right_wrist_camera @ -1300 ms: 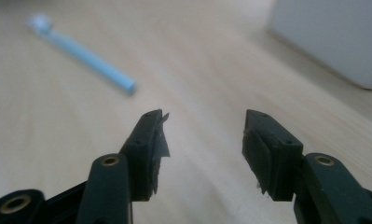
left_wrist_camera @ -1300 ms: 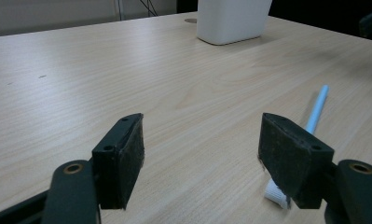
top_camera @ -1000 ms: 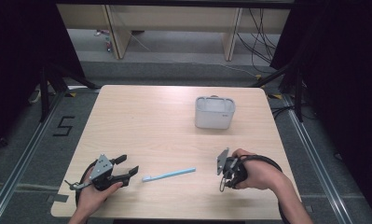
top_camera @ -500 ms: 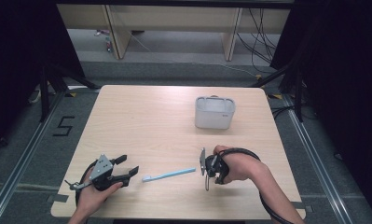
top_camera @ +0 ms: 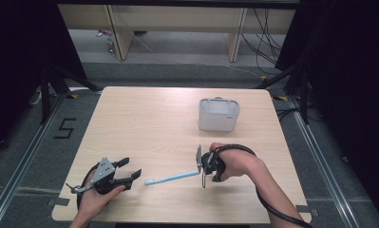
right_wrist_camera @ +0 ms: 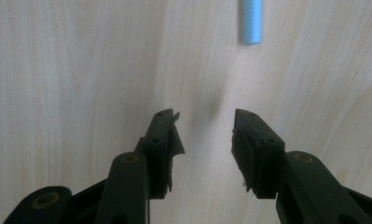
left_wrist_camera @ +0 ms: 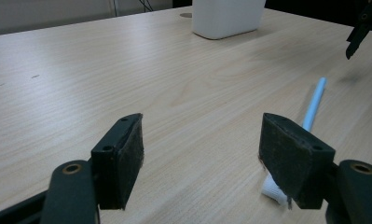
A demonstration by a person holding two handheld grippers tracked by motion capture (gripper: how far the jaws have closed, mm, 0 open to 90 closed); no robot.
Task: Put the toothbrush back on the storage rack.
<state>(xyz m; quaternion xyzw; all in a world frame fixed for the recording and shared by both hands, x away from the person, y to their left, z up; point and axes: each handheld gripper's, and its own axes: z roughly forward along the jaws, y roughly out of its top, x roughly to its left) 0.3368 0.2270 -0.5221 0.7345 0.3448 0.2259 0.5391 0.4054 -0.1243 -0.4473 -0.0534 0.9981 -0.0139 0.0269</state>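
Place: I read this as a lab or test bay, not a home.
Table: I work at a bare light-wood table (top_camera: 144, 123) standing alone on grey carpet (top_camera: 177, 71).
Surround: I see black curtains (top_camera: 21, 52) on both sides.
Floor marks: I spot a "5" taped on the floor (top_camera: 64, 128) and metal rails (top_camera: 320, 161) alongside.
Background: I make out loose cables (top_camera: 268, 33) and wooden bench legs (top_camera: 116, 33) beyond.

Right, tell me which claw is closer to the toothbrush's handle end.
The right claw, at the tip of the blue handle of the toothbrush. The left claw sits by its white bristle head instead.
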